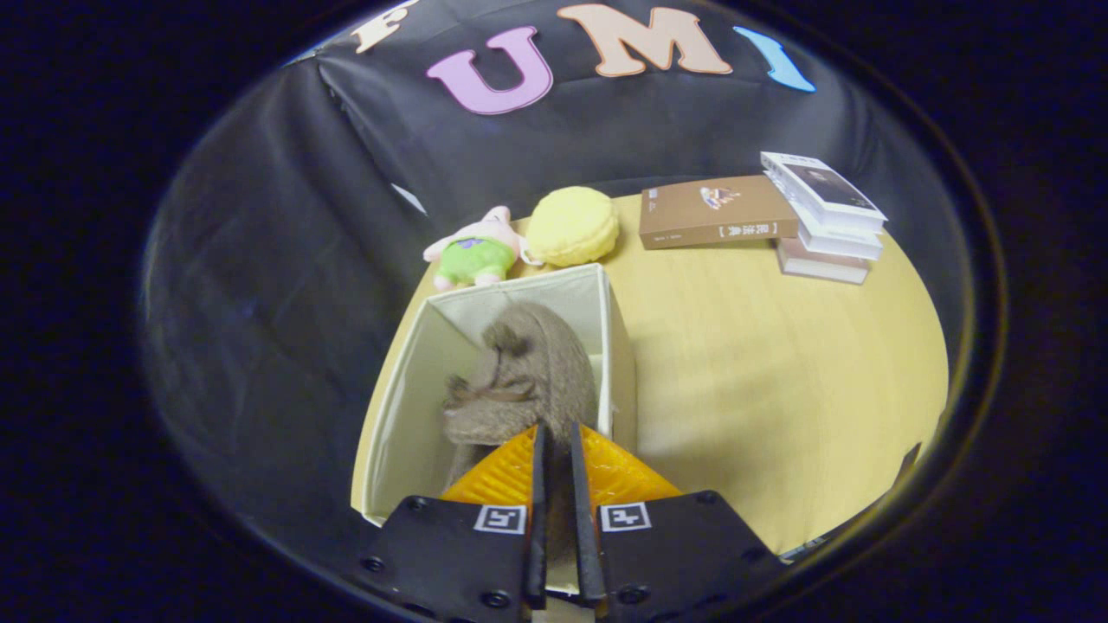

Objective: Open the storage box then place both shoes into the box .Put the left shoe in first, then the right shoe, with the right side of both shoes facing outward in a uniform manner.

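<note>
While inside the box (619,346), the shoe (519,372) is pinched by the gripper (557,433)

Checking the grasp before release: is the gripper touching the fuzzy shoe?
Touching. The gripper view shows the gripper nearly closed, pinching the brown shoe inside the storage box.

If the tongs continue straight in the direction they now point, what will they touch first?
Most likely the fuzzy brown shoe: the tongs are nearly closed, pinching its rear edge, and it lies just ahead inside the open white storage box. Beyond it comes the box's far wall, though depth is uncertain.
</note>
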`<state>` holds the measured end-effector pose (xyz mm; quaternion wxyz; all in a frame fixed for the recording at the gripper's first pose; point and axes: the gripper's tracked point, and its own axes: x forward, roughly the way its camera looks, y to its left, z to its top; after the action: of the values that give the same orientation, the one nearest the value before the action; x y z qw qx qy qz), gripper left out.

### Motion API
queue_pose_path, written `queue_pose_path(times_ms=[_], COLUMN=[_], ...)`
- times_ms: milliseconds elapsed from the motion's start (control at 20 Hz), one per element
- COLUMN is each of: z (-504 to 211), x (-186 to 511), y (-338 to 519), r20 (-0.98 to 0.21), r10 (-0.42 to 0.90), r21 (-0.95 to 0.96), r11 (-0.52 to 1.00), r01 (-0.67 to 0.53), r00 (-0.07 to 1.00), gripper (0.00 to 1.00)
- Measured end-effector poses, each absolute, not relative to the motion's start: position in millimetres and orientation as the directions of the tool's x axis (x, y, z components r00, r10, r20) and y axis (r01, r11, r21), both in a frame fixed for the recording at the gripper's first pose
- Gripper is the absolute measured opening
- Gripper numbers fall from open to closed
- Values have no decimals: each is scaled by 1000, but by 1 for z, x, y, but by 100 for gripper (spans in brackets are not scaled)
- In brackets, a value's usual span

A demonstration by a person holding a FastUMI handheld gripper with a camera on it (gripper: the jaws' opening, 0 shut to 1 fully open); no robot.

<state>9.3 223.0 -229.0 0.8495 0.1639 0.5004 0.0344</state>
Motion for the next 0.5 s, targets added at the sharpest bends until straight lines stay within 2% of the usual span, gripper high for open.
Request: queue_pose_path(times_ms=[250, 450, 500], z=[-208, -183, -176], x=[15, 18, 20], y=[219, 221, 218], r20=[-799, -744, -727], r10=[251, 300, 302], r21=[339, 346, 334], r11=[939, 937, 940], r01=[65, -41, -66], r00=[546, 597, 616], gripper=[67, 100, 100])
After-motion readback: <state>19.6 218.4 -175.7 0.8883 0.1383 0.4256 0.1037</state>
